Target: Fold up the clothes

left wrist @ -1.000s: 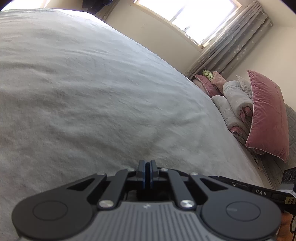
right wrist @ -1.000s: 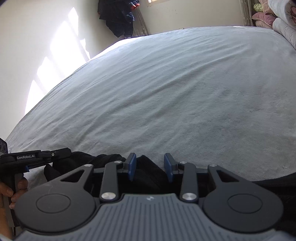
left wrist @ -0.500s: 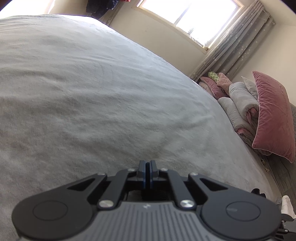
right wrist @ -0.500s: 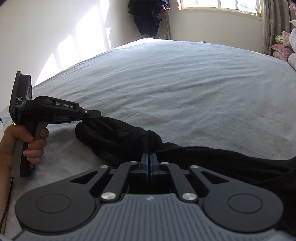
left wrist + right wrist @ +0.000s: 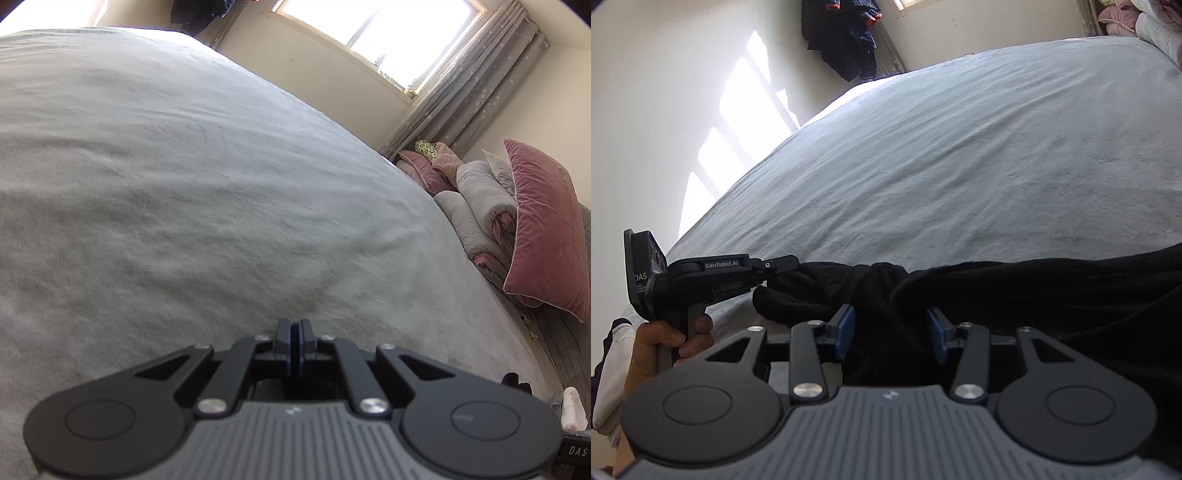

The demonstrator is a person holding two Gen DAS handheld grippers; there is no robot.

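Black fabric, a dark garment [image 5: 1015, 295], lies bunched along the near edge of the grey bed cover [image 5: 960, 166], with a fold of it rising between the parted blue pads [image 5: 846, 328] of the right gripper [image 5: 892, 330], whose jaws have just been opening and do not press on the cloth. The left gripper [image 5: 792, 264], held by a hand [image 5: 665, 343] at the left of the right wrist view, is clenched, its tips pinching the garment's far left end. Pink and grey pillows [image 5: 535, 229] are piled at the bed's far side beneath a curtained window [image 5: 388, 33].
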